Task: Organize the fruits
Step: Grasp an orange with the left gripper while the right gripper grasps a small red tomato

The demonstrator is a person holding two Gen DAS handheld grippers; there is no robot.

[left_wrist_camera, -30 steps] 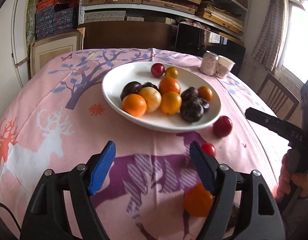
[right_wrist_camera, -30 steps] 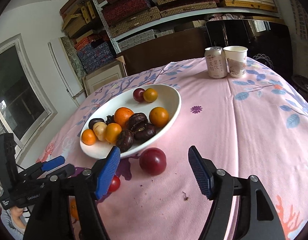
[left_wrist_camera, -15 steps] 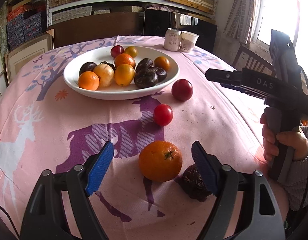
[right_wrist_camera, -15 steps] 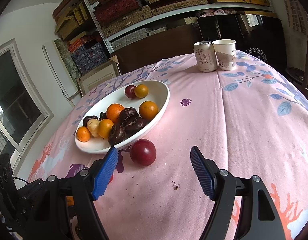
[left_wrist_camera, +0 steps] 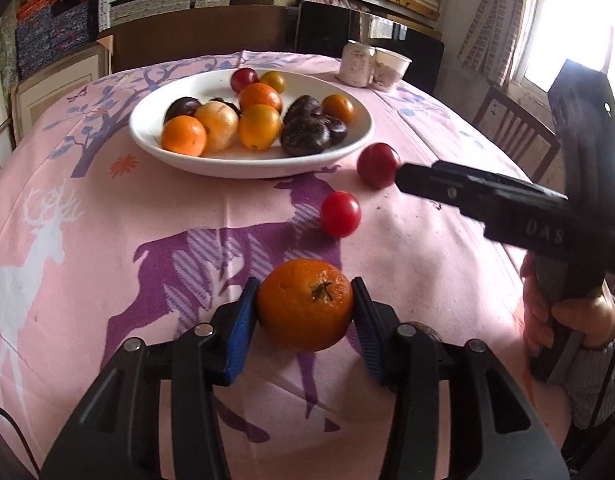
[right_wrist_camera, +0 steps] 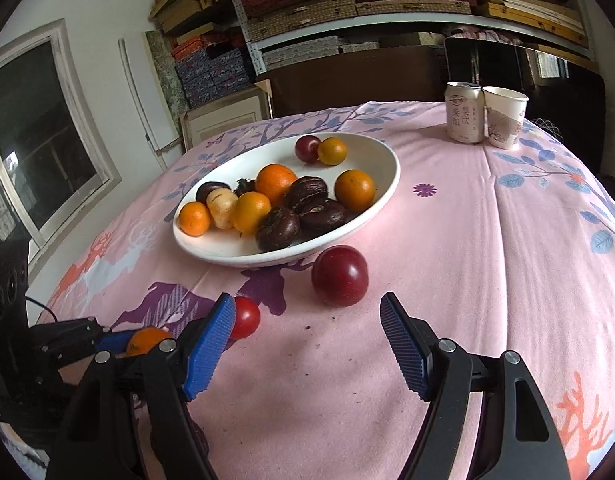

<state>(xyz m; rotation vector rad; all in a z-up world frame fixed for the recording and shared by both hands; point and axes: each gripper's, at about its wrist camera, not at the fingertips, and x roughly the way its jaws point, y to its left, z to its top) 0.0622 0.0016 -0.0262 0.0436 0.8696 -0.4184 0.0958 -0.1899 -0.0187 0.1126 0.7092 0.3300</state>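
On tablecloth (left_wrist_camera: pixel 107 264), L tongs (left_wrist_camera: pixel 305 320) just closed on orange (left_wrist_camera: pixel 305 304).

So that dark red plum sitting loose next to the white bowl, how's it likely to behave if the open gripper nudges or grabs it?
The plum is round and smooth, resting free on the tablecloth, so a nudge would probably roll it. Its glossy skin may slip in the pads of the right gripper, so a centred squeeze seems wise. It looks firm, though possibly bruisable.
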